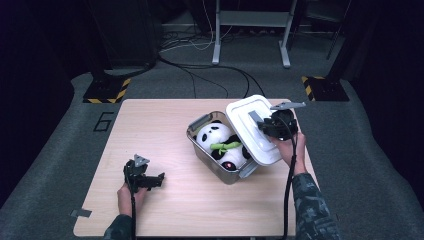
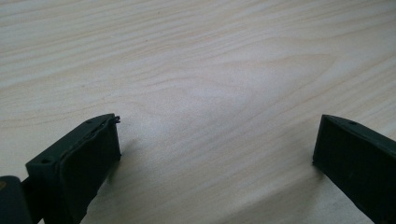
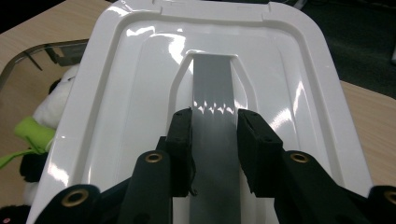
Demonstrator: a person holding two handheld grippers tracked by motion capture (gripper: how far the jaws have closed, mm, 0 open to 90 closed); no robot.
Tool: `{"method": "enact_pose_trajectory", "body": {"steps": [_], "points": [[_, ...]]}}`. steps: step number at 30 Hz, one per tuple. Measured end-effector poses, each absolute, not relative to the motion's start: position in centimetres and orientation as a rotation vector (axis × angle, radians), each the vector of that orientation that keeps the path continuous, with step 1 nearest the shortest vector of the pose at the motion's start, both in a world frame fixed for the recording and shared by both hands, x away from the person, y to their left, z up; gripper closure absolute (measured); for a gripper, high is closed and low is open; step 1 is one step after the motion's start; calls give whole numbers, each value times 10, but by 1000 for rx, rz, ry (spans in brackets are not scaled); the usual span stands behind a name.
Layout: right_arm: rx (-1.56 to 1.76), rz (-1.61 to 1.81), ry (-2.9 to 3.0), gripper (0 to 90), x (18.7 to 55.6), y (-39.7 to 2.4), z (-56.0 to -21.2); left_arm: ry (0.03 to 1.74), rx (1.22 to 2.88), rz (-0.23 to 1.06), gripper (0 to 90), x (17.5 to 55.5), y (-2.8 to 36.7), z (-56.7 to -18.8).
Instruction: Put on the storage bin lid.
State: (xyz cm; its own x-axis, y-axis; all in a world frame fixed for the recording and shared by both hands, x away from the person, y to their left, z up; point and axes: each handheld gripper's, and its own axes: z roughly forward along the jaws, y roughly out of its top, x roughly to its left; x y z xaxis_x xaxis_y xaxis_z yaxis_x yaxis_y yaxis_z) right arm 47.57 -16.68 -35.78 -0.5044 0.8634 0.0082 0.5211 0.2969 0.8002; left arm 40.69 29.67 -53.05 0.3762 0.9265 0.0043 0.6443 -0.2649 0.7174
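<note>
High view: right tool [image 1: 264, 125] pinches grey handle of white lid [image 1: 252, 127], holding it tilted over storage box [image 1: 200, 150] so plush panda [image 1: 222, 145] shows. Left tool [image 1: 152, 179] rests idle on tabletop [image 1: 150, 125].
Left gripper view: jaws spread, nothing between.
Right gripper view: jaws clamp grey handle [image 3: 212, 88] for firm lift.

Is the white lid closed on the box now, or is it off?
Off. The right gripper holds the white lid by its grey handle, tilted beside the box, so the panda toy inside is uncovered.
</note>
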Motion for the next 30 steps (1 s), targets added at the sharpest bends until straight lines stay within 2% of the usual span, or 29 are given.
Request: {"method": "enact_pose_trajectory", "body": {"steps": [30], "points": [[1067,1075,2374,667,476,-83,-360,1345,2014,573,0,407,297,-530]]}}
